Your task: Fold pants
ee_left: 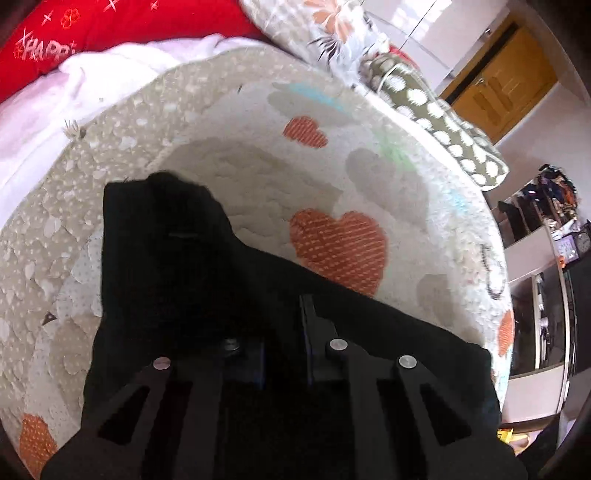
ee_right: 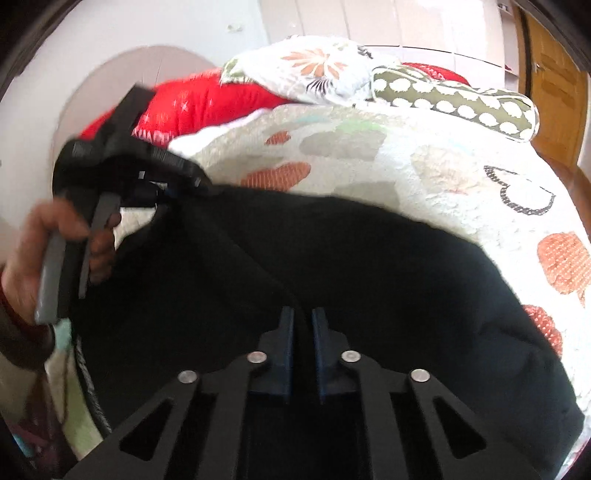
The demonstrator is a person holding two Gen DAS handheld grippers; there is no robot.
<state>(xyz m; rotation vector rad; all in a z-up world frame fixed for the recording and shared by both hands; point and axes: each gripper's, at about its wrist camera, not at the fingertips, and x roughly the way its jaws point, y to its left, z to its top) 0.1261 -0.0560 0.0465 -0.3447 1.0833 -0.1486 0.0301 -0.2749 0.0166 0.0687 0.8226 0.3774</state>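
Note:
Black pants (ee_right: 332, 266) hang over the bed's heart-patterned quilt (ee_right: 443, 177), held up by both grippers. My right gripper (ee_right: 303, 325) is shut on a fold of the pants, its blue pads close together. My left gripper (ee_left: 284, 332) is shut on the pants' edge; the cloth covers its left finger. In the left wrist view the pants (ee_left: 177, 258) drape down toward the quilt (ee_left: 258, 173). The left gripper (ee_right: 168, 194) also shows in the right wrist view, held in a hand (ee_right: 40, 251), pinching the pants' upper left corner.
Red pillow (ee_left: 110, 26), floral pillow (ee_right: 306, 70) and a green dotted bolster (ee_right: 461, 99) lie at the bed's head. A white sheet (ee_left: 55, 103) lies left. A wooden door (ee_right: 554, 96) and shelves with clutter (ee_left: 546, 229) stand to the right.

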